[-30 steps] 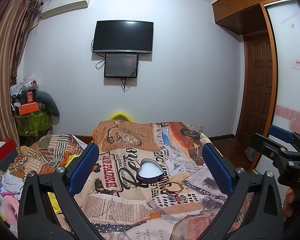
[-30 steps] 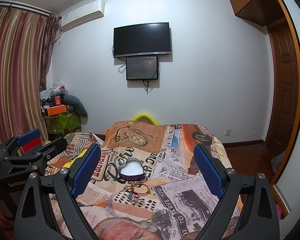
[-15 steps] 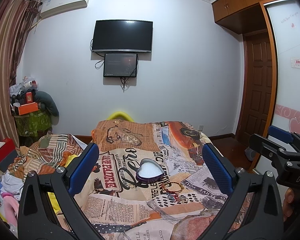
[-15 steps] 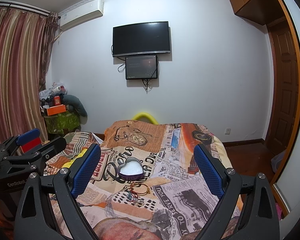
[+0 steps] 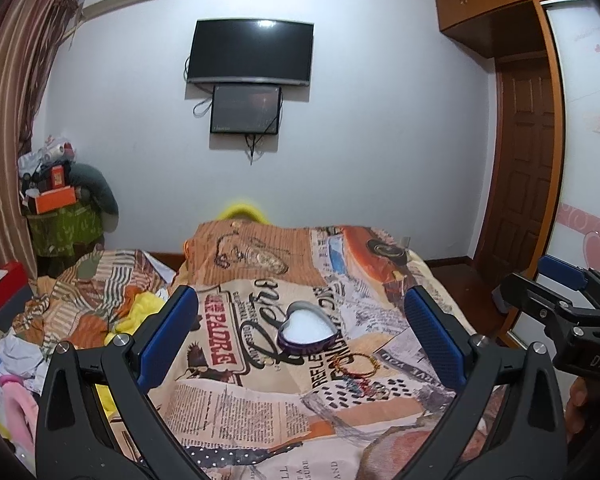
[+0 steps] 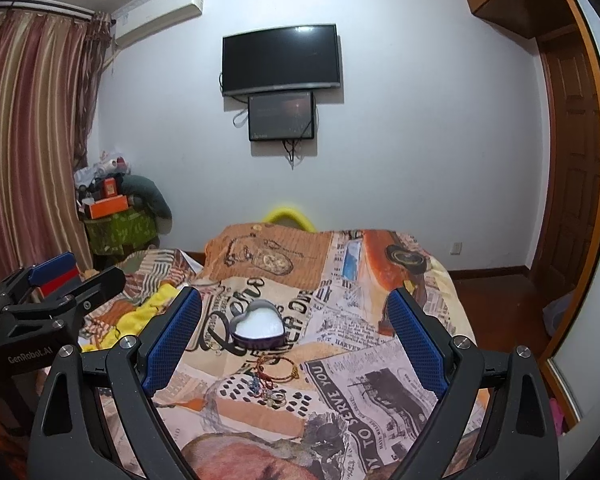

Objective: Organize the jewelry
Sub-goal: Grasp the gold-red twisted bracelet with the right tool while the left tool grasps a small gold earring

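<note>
Both claws are hovering above the bed (image 5: 260, 408), spread wide and gripping nothing. The left claw (image 5: 300, 332) is framing the heart-shaped box (image 5: 306, 330) between its fingers, just ahead; the right claw (image 6: 294, 334) is doing likewise, box (image 6: 257, 324) slightly left of its centre. The box is sitting lid off, white lining up, probably to receive pieces. A loose bracelet (image 6: 278, 368) and small trinkets (image 6: 270, 394) are lying just nearer the claws than the box, bunched together on the bedspread. Sorting looks not yet begun.
</note>
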`<state>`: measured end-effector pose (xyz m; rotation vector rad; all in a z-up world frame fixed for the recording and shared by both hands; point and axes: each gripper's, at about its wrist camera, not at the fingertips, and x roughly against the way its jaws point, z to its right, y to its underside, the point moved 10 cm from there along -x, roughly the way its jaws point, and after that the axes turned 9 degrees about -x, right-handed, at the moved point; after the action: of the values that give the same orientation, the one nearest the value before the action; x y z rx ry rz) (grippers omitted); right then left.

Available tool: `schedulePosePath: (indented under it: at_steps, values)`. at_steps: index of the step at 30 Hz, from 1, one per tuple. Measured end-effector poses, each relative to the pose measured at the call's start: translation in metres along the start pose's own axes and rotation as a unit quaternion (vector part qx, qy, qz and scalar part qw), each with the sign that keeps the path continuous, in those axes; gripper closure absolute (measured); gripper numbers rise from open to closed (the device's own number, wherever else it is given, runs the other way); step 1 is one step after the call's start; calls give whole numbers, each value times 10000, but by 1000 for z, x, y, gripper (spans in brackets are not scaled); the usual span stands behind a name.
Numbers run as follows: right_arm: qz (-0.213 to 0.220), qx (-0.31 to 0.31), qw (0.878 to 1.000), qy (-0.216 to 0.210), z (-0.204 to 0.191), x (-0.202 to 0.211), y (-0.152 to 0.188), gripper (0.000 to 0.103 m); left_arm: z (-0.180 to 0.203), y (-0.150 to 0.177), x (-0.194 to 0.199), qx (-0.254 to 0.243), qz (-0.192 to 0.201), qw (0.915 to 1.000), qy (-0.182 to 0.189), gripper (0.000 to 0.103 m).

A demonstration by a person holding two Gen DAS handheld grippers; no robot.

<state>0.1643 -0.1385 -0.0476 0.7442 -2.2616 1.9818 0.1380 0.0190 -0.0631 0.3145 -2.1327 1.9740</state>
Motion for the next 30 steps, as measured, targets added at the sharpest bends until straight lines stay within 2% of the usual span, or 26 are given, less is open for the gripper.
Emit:
schedulePosePath:
  at_steps: [5, 10, 14, 18, 20, 24, 26, 30]
  values:
    - [-367, -36, 9992, 139, 10, -25, 16, 10, -15, 24, -30, 51, -445, 9990, -81, 0]
    - [-891, -62, 9958, 222, 22, -53, 40, 10, -35, 60, -64, 62, -1029, 9944, -222, 3]
    - [-1253, -77, 9918, 244, 31, -72, 57, 10, -42, 86, -85, 47, -1479, 9888, -176, 12]
    - [-1655, -131, 9860, 141, 37, -92, 73, 11, -44, 114, -105, 86, -1891, 9819, -15, 18]
    - [-1837, -174, 9828, 84, 39, -101, 81, 11, -45, 126, -116, 164, -2096, 9776, 133, 24]
    - [-2158, -124, 9763, -44, 42, -118, 93, 22, -47, 143, -136, 297, -2428, 9690, 346, 37]
    - [-2308, -116, 9728, -146, 43, -128, 98, 30, -47, 149, -147, 305, -2589, 9643, 466, 47]
    - [-2638, -107, 9640, -319, 45, -144, 106, 42, -48, 156, -165, 250, -2841, 9562, 654, 56]
